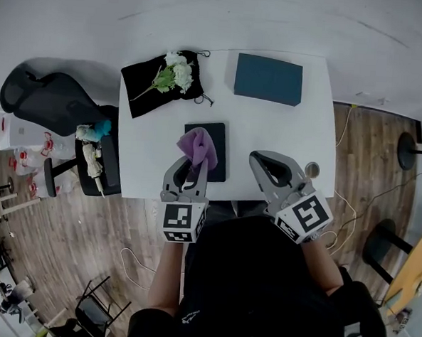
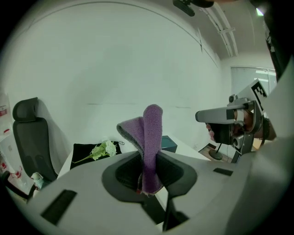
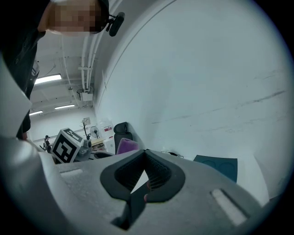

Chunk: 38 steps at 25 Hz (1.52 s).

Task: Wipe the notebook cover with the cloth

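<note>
Cloth [image 1: 197, 145]: purple, folded, clamped in the left gripper, with the free end sticking out past the jaw tips.
Left gripper [image 1: 194, 167]: jaws closed down on the cloth [image 2: 151, 133], with only the fabric's thickness between them. It is held over the table's front edge, pointing away from the person.
Right gripper [image 1: 270, 161]: jaws brought together, tips meeting, nothing between them. It sits just right of the notebook, near the table's front edge.
Notebook [image 1: 218, 155]: black and flat on the table's front middle. In the head view the cloth overlaps its left part; whether the two touch cannot be told.
Table [image 1: 284, 133]: white and square.
Box [image 1: 268, 79]: teal, at the back right, well apart from the notebook.
Bag [image 1: 141, 89]: black, at the back left, with white flowers [image 1: 175, 73] lying on it.
Chair [image 1: 44, 97]: dark, standing left of the table.
</note>
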Tool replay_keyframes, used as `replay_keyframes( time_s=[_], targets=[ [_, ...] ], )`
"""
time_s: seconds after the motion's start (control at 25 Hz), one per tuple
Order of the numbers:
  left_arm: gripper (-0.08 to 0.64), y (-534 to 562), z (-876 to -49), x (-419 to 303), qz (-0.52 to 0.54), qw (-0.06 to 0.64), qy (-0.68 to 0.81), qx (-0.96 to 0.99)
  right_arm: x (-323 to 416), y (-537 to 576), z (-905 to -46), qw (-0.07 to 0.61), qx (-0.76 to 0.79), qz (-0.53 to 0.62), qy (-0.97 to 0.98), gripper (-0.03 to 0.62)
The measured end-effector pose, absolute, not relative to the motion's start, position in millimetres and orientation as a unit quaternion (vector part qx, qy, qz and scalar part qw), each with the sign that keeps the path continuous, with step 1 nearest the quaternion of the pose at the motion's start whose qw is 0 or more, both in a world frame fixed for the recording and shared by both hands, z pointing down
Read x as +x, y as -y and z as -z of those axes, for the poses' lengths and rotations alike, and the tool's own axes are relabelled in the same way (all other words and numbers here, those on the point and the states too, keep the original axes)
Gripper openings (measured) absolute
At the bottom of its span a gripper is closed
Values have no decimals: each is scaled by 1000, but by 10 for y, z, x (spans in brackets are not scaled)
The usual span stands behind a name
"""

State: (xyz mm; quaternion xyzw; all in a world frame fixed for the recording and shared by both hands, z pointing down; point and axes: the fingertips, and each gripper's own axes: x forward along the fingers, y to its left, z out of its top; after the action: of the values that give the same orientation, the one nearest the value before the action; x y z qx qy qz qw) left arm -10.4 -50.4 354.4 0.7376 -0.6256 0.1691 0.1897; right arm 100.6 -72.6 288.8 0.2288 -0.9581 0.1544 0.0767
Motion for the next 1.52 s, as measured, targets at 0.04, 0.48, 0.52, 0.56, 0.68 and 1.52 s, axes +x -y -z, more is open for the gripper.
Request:
replay_keyframes(
  time_s=[0.04, 0.48, 0.52, 0.56, 0.68, 1.52],
  targets=[
    [81, 533, -3599, -109, -172, 195, 622, 739, 1000, 746, -2916, 79, 232, -157, 957, 5],
    [81, 918, -4240, -203, -202, 266, 578, 744, 797, 1031, -3277, 121, 247, -178, 945, 5],
    [81, 942, -4300, -203, -206, 273, 573, 745, 770, 1052, -3311, 125, 248, -181, 943, 5],
    [81, 964, -4365, -199, -211, 279, 566, 746, 744, 1074, -3347, 129, 249, -185, 942, 5],
    [81, 1036, -4584, -171, -229, 296, 544, 751, 674, 1145, -3456, 139, 253, -191, 938, 5],
    [81, 1359, -5486, -154, -275, 426, 468, 724, 477, 1332, -3946, 180, 288, -245, 908, 5]
  ],
)
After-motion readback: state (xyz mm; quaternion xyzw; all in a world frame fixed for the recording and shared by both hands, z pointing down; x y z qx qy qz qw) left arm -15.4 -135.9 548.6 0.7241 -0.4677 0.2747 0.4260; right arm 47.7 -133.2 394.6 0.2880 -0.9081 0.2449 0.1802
